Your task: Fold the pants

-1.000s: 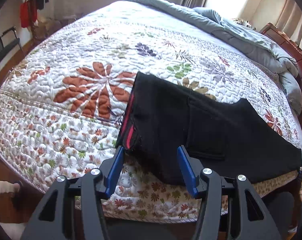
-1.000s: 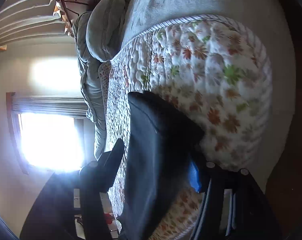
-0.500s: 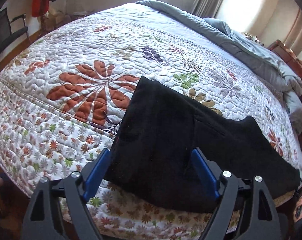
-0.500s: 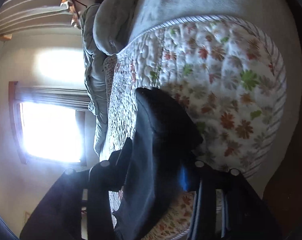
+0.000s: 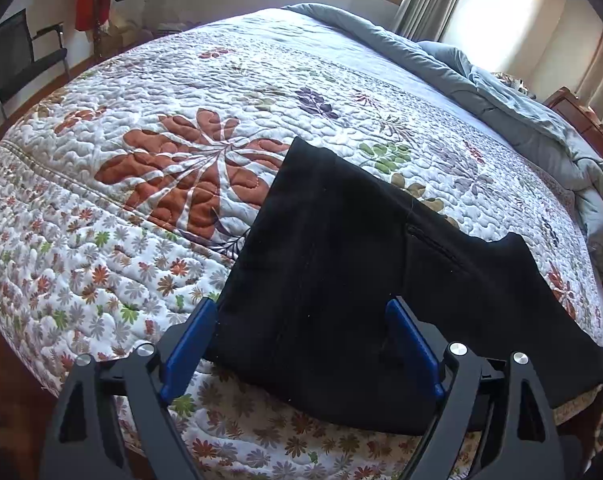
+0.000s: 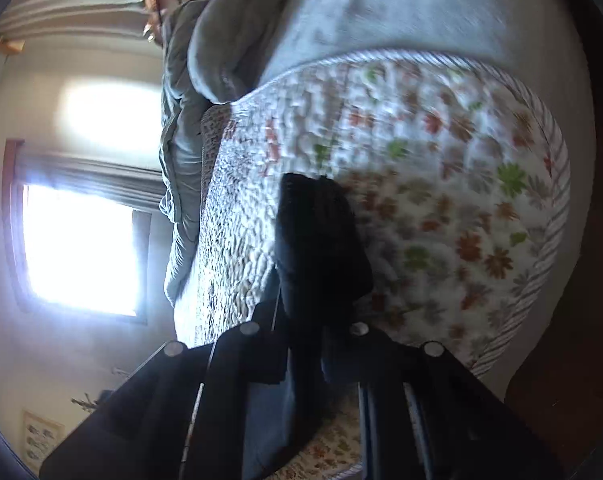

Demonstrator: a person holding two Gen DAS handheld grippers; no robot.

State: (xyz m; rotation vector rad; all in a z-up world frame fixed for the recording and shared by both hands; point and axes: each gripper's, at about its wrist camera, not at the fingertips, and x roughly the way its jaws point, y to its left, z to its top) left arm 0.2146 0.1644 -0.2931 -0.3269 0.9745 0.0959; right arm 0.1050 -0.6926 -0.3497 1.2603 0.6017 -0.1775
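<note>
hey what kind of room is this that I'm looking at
Most likely a bedroom in a home: black pants lie on a bed with a floral quilt, a rumpled grey-blue duvet along its far side, and a curtained window.

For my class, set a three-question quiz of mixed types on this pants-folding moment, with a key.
1. True or false: the left gripper is clamped shut on the black pants.
2. Multiple choice: the pants lie on (A) a bare wooden floor, (B) a floral quilt, (C) a chair.
3. Fill in: the right gripper has its jaws closed on the ____.

Key
1. False: its blue pads stand wide apart over the cloth, having just been opening.
2. B.
3. Pants: the dark cloth is pinched between the jaws, which have just been closing.
</note>
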